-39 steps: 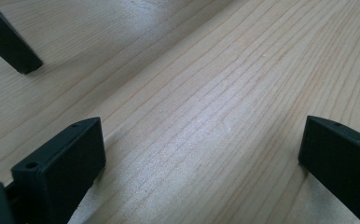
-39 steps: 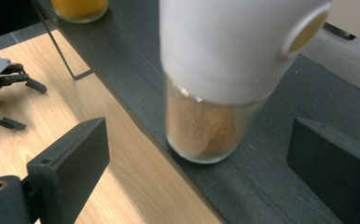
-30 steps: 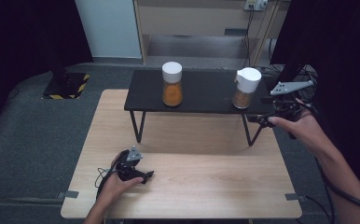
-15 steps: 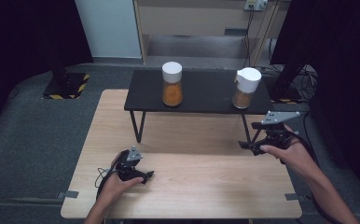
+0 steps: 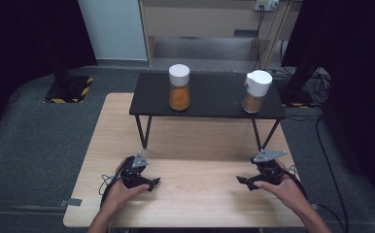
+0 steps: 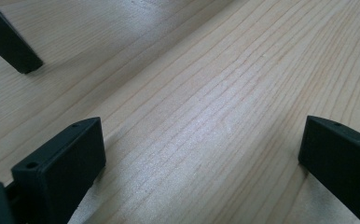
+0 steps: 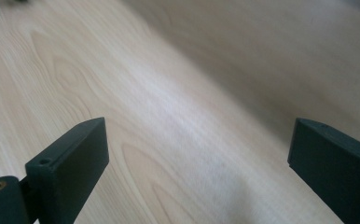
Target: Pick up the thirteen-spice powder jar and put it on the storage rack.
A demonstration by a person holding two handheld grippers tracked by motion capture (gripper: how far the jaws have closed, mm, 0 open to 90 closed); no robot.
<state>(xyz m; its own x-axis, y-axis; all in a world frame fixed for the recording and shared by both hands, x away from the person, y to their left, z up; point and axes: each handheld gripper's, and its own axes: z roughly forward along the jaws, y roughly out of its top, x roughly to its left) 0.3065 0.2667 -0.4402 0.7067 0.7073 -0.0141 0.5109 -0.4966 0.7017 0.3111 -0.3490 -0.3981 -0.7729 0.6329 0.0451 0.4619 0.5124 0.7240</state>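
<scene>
A pale wooden desk (image 5: 190, 194) is seen from above, its grain running across both gripper views (image 6: 225, 93) (image 7: 136, 107). Across its far half a low black stand (image 5: 210, 94) on thin legs is set, spanning most of the desk's width; one leg foot (image 6: 12, 46) is caught at the upper left of the left gripper view.

Two jars are carried on the stand. A white-capped jar (image 5: 179, 87) with orange contents is placed upright near the middle of the stand's top. A second jar (image 5: 256, 91), white-lidded with brownish contents, is placed near the stand's right end, close to its front edge. The two are well apart.

Near the desk's front left corner the left gripper (image 5: 152, 182) is held low over the wood by the left hand (image 5: 120, 190), jaws pointed toward the desk's middle. In the left gripper view (image 6: 201, 154) the jaws are spread wide with bare wood between them.

Near the front right corner the right gripper (image 5: 243, 181) is held by the right hand (image 5: 285, 187), jaws pointed inward toward the left one. In the right gripper view (image 7: 197, 158) the jaws are likewise spread wide, nothing gripped. A grey plate (image 5: 269, 156) is seen on top of it.
</scene>
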